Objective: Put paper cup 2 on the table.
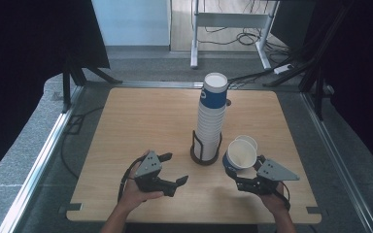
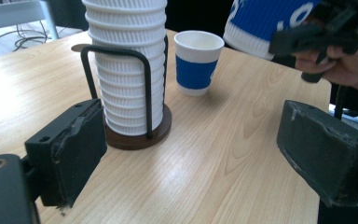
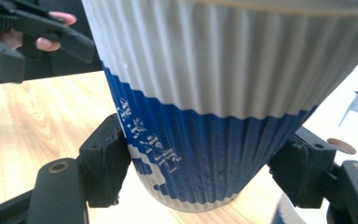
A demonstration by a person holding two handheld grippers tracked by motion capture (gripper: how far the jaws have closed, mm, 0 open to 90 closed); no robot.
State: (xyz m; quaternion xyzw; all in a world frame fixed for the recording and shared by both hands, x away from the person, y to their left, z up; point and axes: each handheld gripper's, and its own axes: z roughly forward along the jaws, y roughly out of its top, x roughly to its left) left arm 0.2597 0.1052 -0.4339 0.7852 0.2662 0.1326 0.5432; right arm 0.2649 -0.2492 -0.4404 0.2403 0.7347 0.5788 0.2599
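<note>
Two loose paper cups are out on the worktop (image 1: 141, 121): a held cup (image 1: 239, 154), gripped around its blue band by the right claw (image 1: 243, 180) and tipped so its long axis leans and its empty mouth faces up toward the high view, and a standing cup (image 2: 198, 61) upright just behind it, also empty as far as its rim shows. One tall stack of nested cups (image 1: 210, 119), too many to count reliably, sits upright in the single wire holder (image 1: 206, 151) mid-worktop. The left claw (image 1: 172, 170) gapes wide with nothing between its jaws.
</note>
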